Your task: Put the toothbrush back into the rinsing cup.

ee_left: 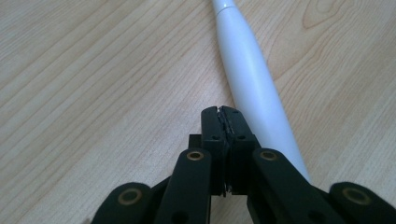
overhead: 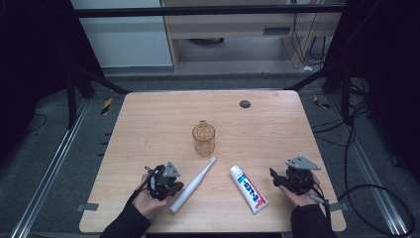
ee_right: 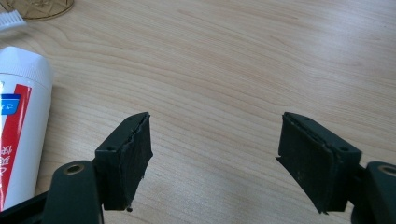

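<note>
A white electric toothbrush (overhead: 192,184) lies slantwise on the wooden table (overhead: 267,124), head toward an amber glass cup (overhead: 203,139) at the middle. My left gripper (overhead: 174,187) rests on the table just left of the brush handle (ee_left: 254,88), jaws shut with nothing between them. A white toothpaste tube (overhead: 248,188) with red and blue print lies right of the brush. My right gripper (overhead: 274,177) sits a little right of the tube (ee_right: 21,126), jaws wide open over bare wood. The brush bristles (ee_right: 10,19) and the cup's base (ee_right: 39,7) appear far off in the right gripper view.
A small dark round disc (overhead: 244,104) sits near the table's far edge. The front edge lies close under both hands. Cables (overhead: 366,148) trail over the floor to the right, and a metal rail (overhead: 54,163) runs along the left.
</note>
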### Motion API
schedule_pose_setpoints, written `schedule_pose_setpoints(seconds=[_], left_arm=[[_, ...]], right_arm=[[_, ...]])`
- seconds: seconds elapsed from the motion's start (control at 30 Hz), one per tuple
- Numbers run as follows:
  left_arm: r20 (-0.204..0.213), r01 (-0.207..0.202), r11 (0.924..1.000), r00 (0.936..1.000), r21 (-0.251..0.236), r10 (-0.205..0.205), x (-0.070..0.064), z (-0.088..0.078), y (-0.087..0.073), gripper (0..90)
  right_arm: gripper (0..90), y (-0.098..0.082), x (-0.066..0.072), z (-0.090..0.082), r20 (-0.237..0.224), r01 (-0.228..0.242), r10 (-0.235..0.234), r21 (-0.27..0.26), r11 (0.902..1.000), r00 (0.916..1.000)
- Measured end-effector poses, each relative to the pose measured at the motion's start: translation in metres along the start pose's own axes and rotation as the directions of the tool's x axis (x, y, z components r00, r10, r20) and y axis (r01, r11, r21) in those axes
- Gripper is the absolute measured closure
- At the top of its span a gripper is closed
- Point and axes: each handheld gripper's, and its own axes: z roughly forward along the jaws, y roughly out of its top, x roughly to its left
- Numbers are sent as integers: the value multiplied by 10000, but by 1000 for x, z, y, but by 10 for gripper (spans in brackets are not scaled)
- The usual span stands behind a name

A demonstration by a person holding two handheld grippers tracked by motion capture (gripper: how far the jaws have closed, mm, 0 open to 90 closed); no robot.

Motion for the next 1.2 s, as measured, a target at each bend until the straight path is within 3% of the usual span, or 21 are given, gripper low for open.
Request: schedule_pose_setpoints(seconds=[0.17, 0.37, 0.63, 0.87, 0.97, 1.2], left_arm=[[-152, 139, 9999, 9998, -93, -140, 3, 2, 2, 869], [-373, 584, 9980, 9976, -229, -592, 8, 10, 9, 871], [-405, 609, 9976, 9972, -335, -623, 7, 12, 13, 873], [-380, 596, 9966, 9974, -565, -618, 8, 7, 18, 854], [-421, 577, 9936, 9972, -971, -620, 7, 0, 27, 835], [-513, 400, 9909, 9976, -1287, -469, 5, -15, 37, 763]], right_arm=[[256, 0, 0, 1, 16, 49, -49, -8, 10000, 10000], [256, 0, 0, 1, 12, 57, -57, 24, 10000, 10000], [256, 0, 0, 1, -23, 23, -23, 22, 10000, 10000], [257, 0, 0, 1, -3, 38, -38, -18, 10000, 10000], [256, 1, 0, 0, 11, 13, -13, -7, 10000, 10000], [256, 2, 0, 1, 63, -20, 19, 28, 10000, 10000]])
